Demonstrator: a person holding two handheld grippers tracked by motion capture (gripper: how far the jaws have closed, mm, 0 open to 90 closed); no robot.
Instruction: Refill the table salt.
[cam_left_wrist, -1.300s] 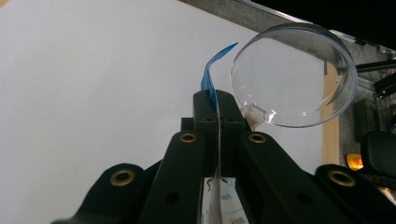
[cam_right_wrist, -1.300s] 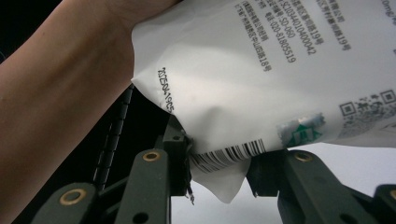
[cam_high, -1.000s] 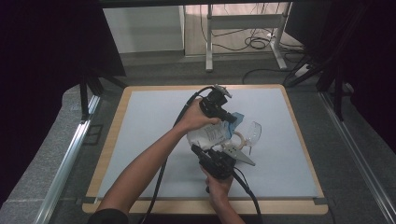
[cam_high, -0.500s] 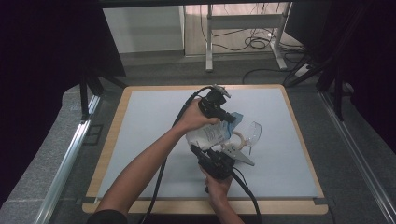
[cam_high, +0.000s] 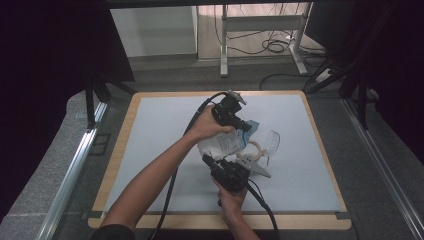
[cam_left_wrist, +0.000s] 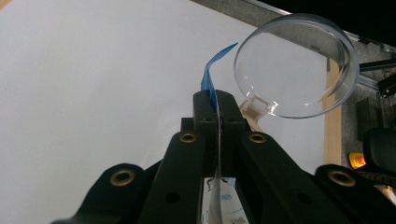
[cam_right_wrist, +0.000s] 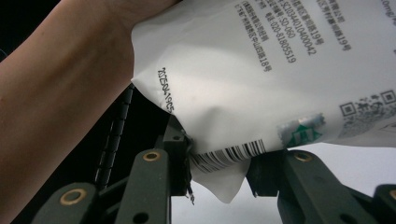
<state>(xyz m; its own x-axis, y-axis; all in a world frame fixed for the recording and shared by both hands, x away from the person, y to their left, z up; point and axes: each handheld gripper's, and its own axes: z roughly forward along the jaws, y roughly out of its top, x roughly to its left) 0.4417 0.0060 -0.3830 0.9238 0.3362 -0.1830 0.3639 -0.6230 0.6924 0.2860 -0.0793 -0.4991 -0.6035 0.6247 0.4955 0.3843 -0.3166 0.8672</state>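
Black jaws of the left claw (cam_left_wrist: 218, 112) are pinched tight on the blue top edge of a white plastic pouch (cam_high: 222, 142), held up over the middle of the table (cam_high: 150, 130). Below it, the right claw (cam_right_wrist: 219, 158) grips the pouch's barcoded bottom corner, jaws partly apart around the bunched film. Just beyond the pouch, a clear round dish (cam_left_wrist: 296, 65) sits on a wooden stand.
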